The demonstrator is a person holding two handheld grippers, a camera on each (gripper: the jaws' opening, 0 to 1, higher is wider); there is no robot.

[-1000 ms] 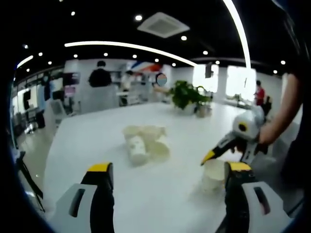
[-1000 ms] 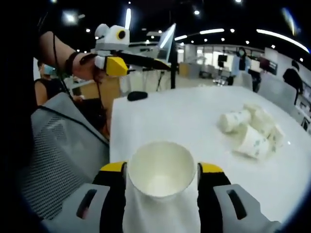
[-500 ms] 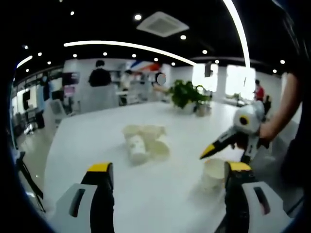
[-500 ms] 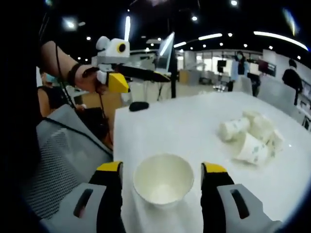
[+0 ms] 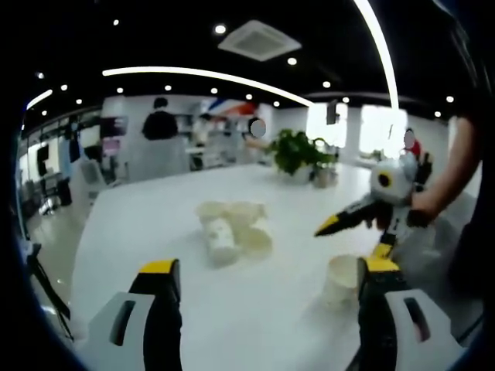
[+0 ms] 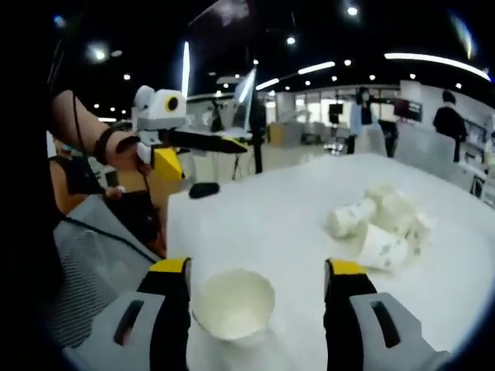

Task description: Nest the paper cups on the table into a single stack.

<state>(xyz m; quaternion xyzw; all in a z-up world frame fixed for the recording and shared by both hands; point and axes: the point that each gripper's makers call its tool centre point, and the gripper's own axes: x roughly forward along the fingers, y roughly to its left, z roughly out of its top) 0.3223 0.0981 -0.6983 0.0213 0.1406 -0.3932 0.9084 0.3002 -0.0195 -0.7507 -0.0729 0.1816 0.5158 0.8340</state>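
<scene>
A white paper cup (image 6: 232, 305) stands upright on the white table (image 6: 286, 209), low between the spread jaws of my right gripper (image 6: 257, 268), which is open and not touching it. The same cup (image 5: 340, 280) sits by the right jaw of my open left gripper (image 5: 268, 267), with the right gripper (image 5: 353, 236) hovering just above it. A pile of several paper cups (image 5: 230, 228) lies tipped over mid-table, and this pile (image 6: 379, 224) is to the right in the right gripper view. A hand holds the left gripper (image 6: 201, 153) raised at the table's far left corner.
A black mouse-like object (image 6: 203, 189) lies near the table's far edge. A grey mesh chair (image 6: 93, 263) stands beside the table on the left. A potted plant (image 5: 298, 151) sits at the far end of the table (image 5: 155, 224). People move in the office behind.
My right gripper has opened and let go of the upright cup, then drawn back and up from it. The cup stays on the table. The left gripper has hardly moved.
</scene>
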